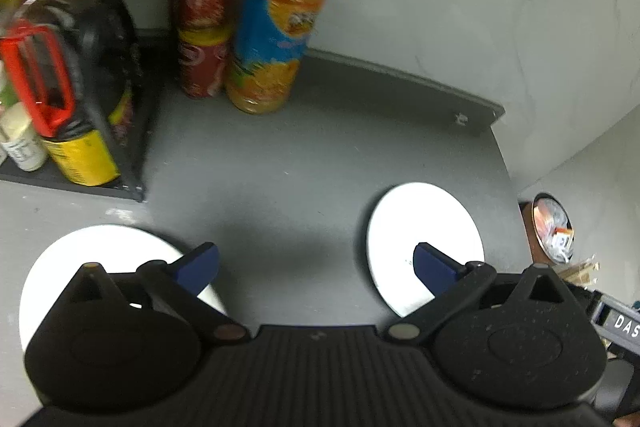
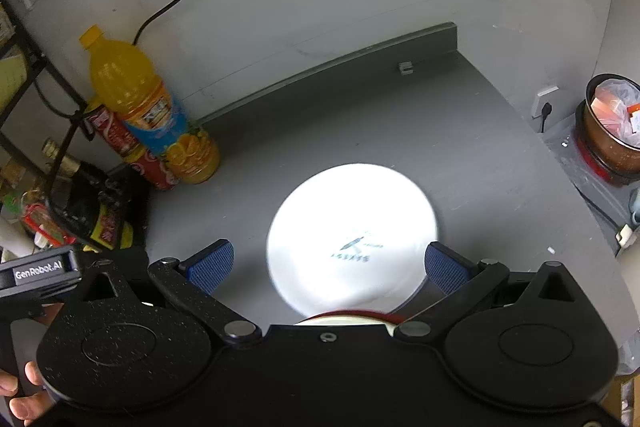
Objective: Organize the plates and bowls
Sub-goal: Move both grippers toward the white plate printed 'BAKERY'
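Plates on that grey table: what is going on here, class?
A person holds tongs in each hand over a grey table to tidy dishes. The left tongs hang open above bare table between two white plates, one to the left and one to the right, gripping neither. The right tongs are open too, straddling a white plate without closing on it; a red-rimmed dish peeks out beneath. Nothing is held yet. A juice bottle stands at the back.
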Tool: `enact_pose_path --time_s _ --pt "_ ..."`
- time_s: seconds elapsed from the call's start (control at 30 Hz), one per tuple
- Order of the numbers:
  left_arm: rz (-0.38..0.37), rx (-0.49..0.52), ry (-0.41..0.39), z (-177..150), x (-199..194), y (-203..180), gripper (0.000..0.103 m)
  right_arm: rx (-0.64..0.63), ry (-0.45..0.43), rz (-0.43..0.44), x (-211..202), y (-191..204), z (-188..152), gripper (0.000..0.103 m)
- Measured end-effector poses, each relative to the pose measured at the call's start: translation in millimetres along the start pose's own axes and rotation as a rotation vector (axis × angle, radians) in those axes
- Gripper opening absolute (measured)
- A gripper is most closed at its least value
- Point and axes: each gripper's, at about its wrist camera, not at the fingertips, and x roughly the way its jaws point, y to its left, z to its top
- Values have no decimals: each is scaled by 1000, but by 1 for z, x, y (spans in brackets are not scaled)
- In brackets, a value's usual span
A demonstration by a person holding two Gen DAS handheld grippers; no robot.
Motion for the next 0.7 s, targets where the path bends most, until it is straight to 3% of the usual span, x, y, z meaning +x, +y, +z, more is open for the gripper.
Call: enact_pose_path --time_s 0.3,0.57,0.7 --pt "-30 21 61 4 40 -27 102 38 49 18 22 -31 19 101" --pt "-14 -19 96 8 72 -37 99 54 105 24 49 -59 31 86" --pt "-18 -46 125 8 91 -35 88 61 148 22 68 -70 35 78"
